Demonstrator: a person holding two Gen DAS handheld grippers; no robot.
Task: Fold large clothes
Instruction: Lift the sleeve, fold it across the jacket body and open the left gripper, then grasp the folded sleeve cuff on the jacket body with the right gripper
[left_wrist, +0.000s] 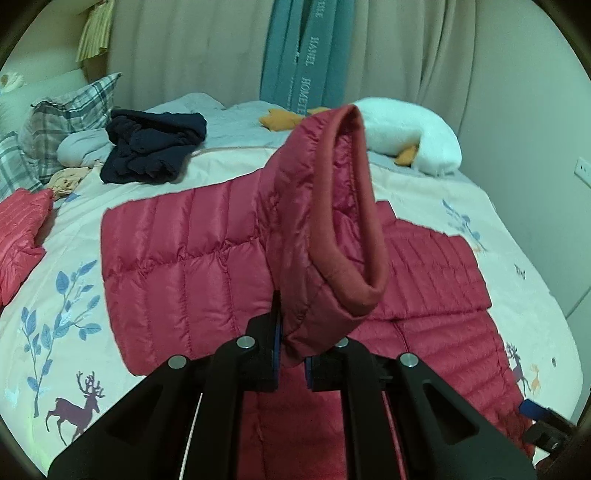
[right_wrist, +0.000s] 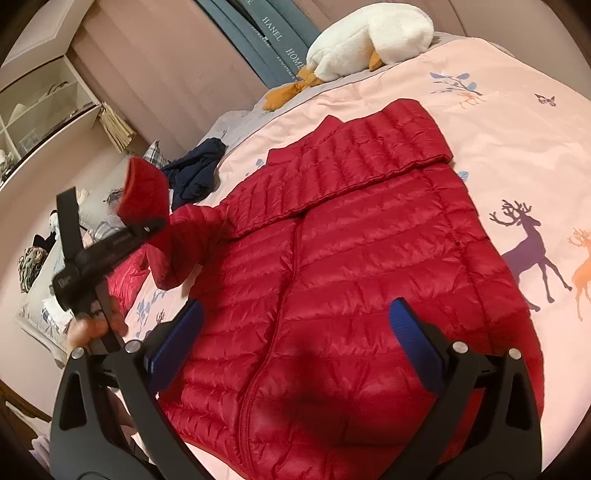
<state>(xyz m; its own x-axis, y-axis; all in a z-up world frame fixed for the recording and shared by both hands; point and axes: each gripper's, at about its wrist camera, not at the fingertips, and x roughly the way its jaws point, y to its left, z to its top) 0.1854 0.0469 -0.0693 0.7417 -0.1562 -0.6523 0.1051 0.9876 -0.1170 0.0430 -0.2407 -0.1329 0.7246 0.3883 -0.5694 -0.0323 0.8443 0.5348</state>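
A red quilted puffer jacket (left_wrist: 192, 258) lies spread flat on the bed with its zipper side up, also filling the right wrist view (right_wrist: 369, 277). My left gripper (left_wrist: 292, 356) is shut on one sleeve (left_wrist: 314, 221) just below the cuff (left_wrist: 354, 206), holding it raised over the jacket's body. In the right wrist view that same left gripper (right_wrist: 147, 227) shows at the left, with the cuff (right_wrist: 144, 188) sticking up above it. My right gripper (right_wrist: 295, 332) hovers open above the jacket's lower half, nothing between its blue pads (right_wrist: 177, 339).
The bed cover (left_wrist: 66, 295) is pink with deer and leaf prints. A crumpled navy garment (left_wrist: 151, 147), plaid pillows (left_wrist: 70, 110) and a white plush goose (left_wrist: 413, 140) lie at the far side. Another red garment (left_wrist: 18, 236) sits at the left edge. Curtains hang behind.
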